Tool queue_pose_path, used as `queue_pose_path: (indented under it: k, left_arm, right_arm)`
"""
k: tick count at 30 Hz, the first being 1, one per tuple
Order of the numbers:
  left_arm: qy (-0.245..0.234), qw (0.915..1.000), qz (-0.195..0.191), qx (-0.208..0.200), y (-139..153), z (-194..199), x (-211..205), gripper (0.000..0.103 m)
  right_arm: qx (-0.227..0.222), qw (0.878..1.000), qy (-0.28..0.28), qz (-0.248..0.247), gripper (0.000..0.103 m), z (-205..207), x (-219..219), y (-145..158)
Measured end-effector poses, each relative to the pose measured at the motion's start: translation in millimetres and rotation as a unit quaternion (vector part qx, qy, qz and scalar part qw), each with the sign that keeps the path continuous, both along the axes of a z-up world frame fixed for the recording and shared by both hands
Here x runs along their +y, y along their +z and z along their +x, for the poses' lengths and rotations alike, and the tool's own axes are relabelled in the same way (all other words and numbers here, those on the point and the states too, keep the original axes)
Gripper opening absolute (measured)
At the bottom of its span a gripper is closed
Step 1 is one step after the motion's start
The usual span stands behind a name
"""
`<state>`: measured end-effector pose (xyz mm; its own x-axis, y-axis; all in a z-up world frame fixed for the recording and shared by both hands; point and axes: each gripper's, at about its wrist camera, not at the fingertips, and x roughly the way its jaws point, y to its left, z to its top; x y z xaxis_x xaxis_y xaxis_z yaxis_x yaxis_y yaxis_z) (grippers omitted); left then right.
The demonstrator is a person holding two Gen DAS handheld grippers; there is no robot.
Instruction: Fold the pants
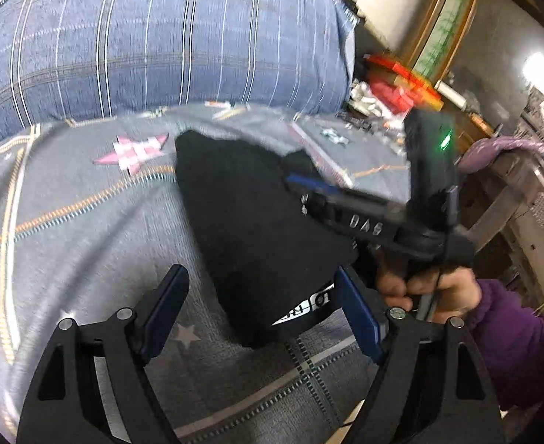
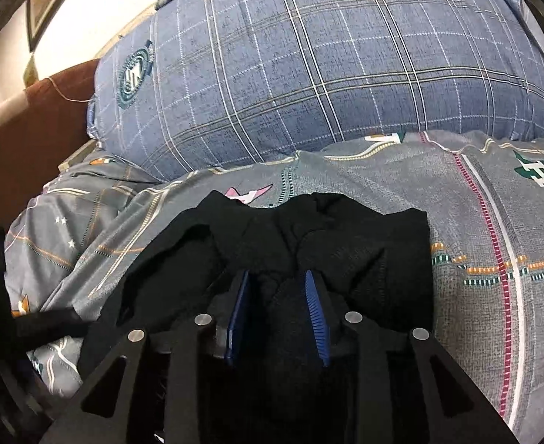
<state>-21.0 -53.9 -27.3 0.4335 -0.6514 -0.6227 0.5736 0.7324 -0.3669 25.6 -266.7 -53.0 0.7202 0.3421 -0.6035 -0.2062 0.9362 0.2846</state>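
The black pants (image 1: 249, 214) lie bunched on the grey patterned bedspread (image 1: 86, 229). A white-lettered waistband (image 1: 305, 305) shows at their near edge. My left gripper (image 1: 260, 281) is open, its blue-padded fingers (image 1: 164, 310) spread wide, with the near corner of the pants between them. My right gripper (image 2: 277, 285) has its jaws partly closed around a fold of the black pants (image 2: 346, 244). In the left wrist view the right gripper (image 1: 301, 185) reaches over the pants' far right side, held by a hand in a purple sleeve (image 1: 512, 336).
A big blue plaid pillow (image 2: 309, 66) lies along the back of the bed. A brown headboard (image 2: 23, 140) stands at the left. Beyond the bed's right edge are red boxes (image 1: 401, 81), clutter and a wooden cabinet (image 1: 523, 199).
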Motion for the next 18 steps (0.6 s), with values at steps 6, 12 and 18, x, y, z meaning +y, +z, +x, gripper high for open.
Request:
queue_pose_path:
  k: [6,12,18]
  left_arm:
    - [0.051,0.9985,-0.001,-0.019,4,13,12,0.081]
    - [0.084,0.9959,0.01,-0.031,26,20,-10,0.081]
    - [0.055,0.9979,0.031,-0.018,9,25,-46,0.081]
  right_arm:
    - [-0.016,0.999,0.007,0.033,0.034,0,-9,-4]
    - [-0.004,0.995,0.001,0.097,0.035,-5,-31,2]
    - [-0.021,0.986,-0.048,0.157,0.037,-14,-69,16]
